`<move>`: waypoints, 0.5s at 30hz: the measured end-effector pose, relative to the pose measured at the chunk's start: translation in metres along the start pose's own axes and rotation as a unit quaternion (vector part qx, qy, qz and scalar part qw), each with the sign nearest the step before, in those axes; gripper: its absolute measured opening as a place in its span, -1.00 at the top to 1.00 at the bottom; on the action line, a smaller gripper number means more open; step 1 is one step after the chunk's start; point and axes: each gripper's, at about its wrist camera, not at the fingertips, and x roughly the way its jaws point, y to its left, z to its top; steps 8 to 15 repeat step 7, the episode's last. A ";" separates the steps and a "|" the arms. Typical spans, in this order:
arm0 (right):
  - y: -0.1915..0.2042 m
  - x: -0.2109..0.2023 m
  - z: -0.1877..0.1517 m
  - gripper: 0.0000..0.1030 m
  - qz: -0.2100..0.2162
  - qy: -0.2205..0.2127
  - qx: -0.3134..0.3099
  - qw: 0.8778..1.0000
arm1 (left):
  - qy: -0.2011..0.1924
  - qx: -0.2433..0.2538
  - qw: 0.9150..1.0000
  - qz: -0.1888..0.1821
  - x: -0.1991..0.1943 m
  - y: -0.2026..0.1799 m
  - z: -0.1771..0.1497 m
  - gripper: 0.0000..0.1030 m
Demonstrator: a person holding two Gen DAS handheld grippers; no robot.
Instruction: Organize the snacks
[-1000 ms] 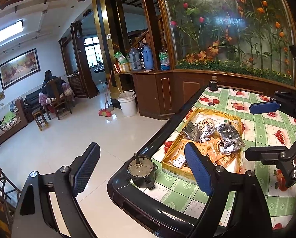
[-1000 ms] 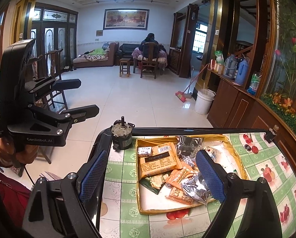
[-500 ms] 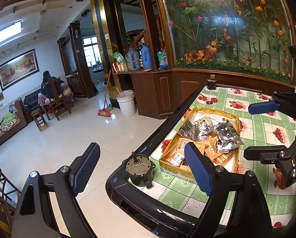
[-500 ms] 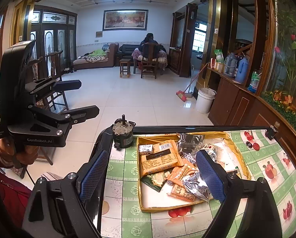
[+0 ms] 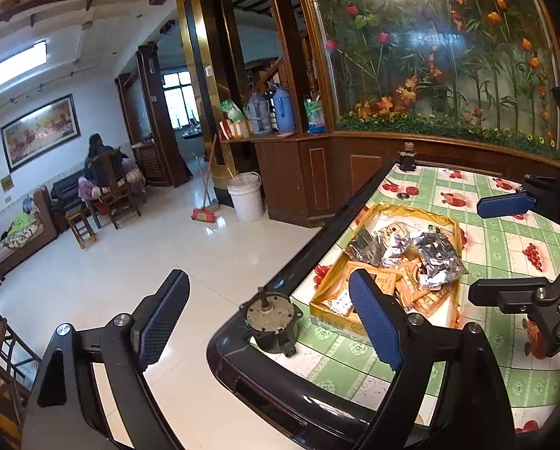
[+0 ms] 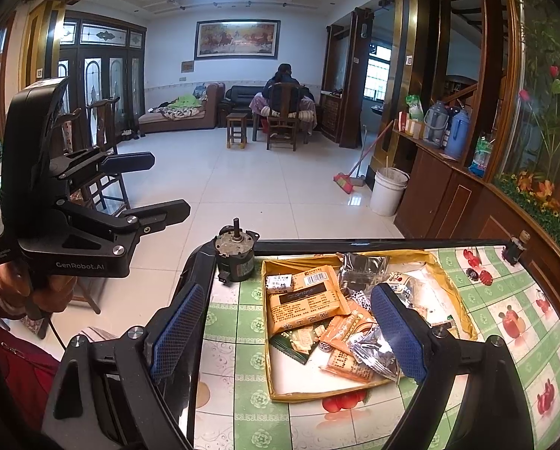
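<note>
A shallow yellow cardboard tray [image 6: 458, 292] lies on the green checked table and holds several snack packets: a large orange packet [image 6: 302, 300], silver foil packets [image 6: 370, 348] and a small white one [image 6: 279, 281]. The tray also shows in the left wrist view [image 5: 328, 318], with foil packets [image 5: 437, 255]. My right gripper [image 6: 287, 326] is open and empty, hovering above the tray's near left part. My left gripper [image 5: 268, 315] is open and empty, off the table's corner. Each gripper appears in the other's view: the left [image 6: 150, 187] and the right [image 5: 505, 243].
A small grey electric motor [image 6: 236, 258] stands on the table corner beside the tray; it also shows in the left wrist view [image 5: 272, 318]. A small dark bottle [image 6: 516, 247] stands at the far table edge. The table has a raised black rim [image 5: 264, 378]. Tiled floor lies beyond.
Both views have pulled back slightly; the tray and motor sit a little farther from the fingers. Both grippers stay open and empty.
</note>
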 end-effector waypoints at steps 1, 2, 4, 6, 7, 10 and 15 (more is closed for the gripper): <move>0.000 0.000 0.000 -0.78 0.000 0.000 0.000 1.000 | -0.005 0.002 1.000 0.004 -0.001 0.000 0.000 -0.70; 0.000 0.000 0.001 -0.78 0.000 0.000 0.000 1.000 | -0.009 0.004 1.000 0.005 -0.003 -0.001 0.000 -0.70; 0.000 0.001 0.001 -0.78 0.002 -0.001 0.000 1.000 | -0.010 0.008 1.000 0.004 -0.003 -0.002 0.000 -0.71; 0.001 0.001 0.001 -0.78 0.003 -0.001 0.002 1.000 | -0.007 0.009 1.000 -0.002 -0.003 -0.002 0.000 -0.71; 0.000 0.001 0.001 -0.78 0.004 -0.001 0.002 1.000 | -0.005 0.009 1.000 -0.003 -0.003 -0.003 0.000 -0.71; 0.000 0.001 0.001 -0.78 0.004 -0.001 0.002 1.000 | -0.005 0.009 1.000 -0.003 -0.003 -0.003 0.000 -0.71; 0.000 0.001 0.001 -0.78 0.004 -0.001 0.002 1.000 | -0.005 0.009 1.000 -0.003 -0.003 -0.003 0.000 -0.71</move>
